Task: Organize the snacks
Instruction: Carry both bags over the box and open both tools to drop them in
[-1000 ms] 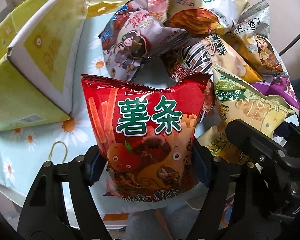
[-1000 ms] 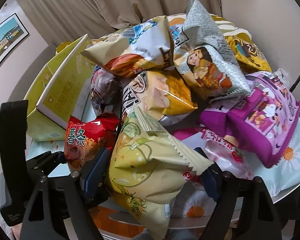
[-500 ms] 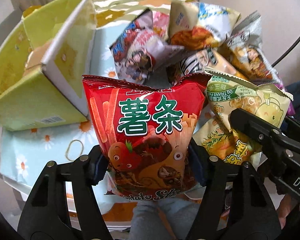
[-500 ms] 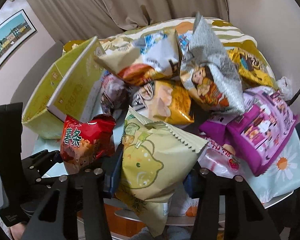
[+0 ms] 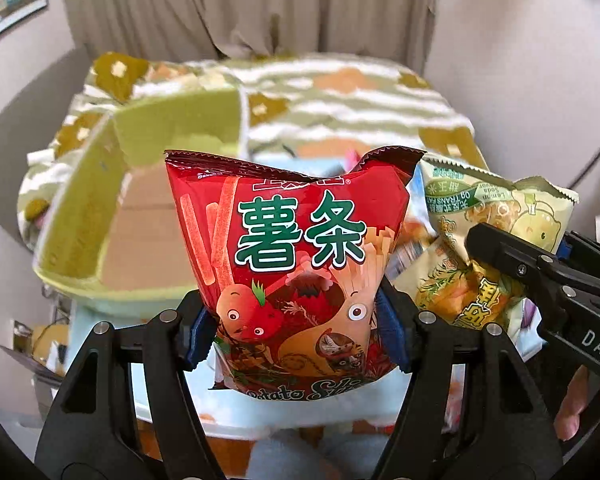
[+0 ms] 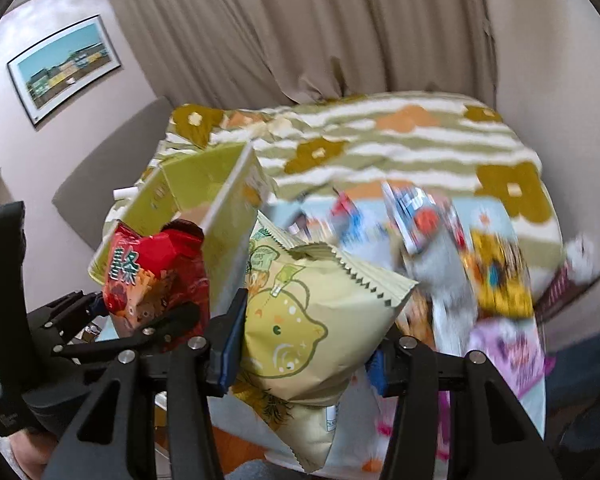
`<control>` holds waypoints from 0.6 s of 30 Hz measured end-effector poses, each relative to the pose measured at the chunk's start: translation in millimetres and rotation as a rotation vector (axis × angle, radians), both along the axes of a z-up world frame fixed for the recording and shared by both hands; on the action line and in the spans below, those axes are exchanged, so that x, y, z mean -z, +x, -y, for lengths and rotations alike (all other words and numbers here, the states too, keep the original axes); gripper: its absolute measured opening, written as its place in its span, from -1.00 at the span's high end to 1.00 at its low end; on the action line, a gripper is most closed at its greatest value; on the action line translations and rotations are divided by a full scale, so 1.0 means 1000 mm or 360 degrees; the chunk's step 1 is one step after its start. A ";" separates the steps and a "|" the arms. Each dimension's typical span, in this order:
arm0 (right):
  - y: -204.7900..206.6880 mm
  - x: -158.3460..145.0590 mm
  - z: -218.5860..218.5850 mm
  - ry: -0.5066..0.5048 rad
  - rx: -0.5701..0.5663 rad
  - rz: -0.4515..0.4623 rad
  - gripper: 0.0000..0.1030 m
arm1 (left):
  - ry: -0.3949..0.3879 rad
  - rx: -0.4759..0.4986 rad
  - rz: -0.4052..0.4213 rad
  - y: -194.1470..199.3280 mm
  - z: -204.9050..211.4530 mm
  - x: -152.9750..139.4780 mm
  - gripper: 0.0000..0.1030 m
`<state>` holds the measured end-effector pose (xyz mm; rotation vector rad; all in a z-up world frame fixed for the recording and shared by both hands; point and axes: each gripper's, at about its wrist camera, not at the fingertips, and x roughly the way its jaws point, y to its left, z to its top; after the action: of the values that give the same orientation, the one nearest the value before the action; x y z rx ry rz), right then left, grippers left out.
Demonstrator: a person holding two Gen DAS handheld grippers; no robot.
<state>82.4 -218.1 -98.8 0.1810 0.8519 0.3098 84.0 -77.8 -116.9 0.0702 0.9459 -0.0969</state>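
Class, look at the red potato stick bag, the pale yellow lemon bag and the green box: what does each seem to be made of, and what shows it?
Red potato stick bag: likely glossy plastic film; shiny creases, crimped zigzag top.
Lemon bag: probably matte plastic film; dull surface, sawtooth seal.
Green box: seemingly printed cardboard; stiff flat panels, brown inner floor.
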 end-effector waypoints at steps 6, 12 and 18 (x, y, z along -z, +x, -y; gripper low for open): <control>0.045 -0.029 -0.042 -0.0005 -0.0089 0.0092 0.09 | 0.0004 -0.0084 0.0096 0.039 -0.046 -0.028 -0.30; 0.099 -0.051 -0.096 -0.0067 -0.0102 0.0131 0.09 | 0.0039 -0.0130 0.0129 0.095 -0.094 -0.044 -0.30; 0.151 -0.048 -0.147 -0.0070 -0.0104 0.0082 0.09 | 0.0035 -0.0146 0.0034 0.162 -0.145 -0.025 -0.31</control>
<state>233.4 -71.3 -51.2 0.1041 0.8140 0.3551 246.0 67.6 -92.0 0.0480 0.9275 -0.0012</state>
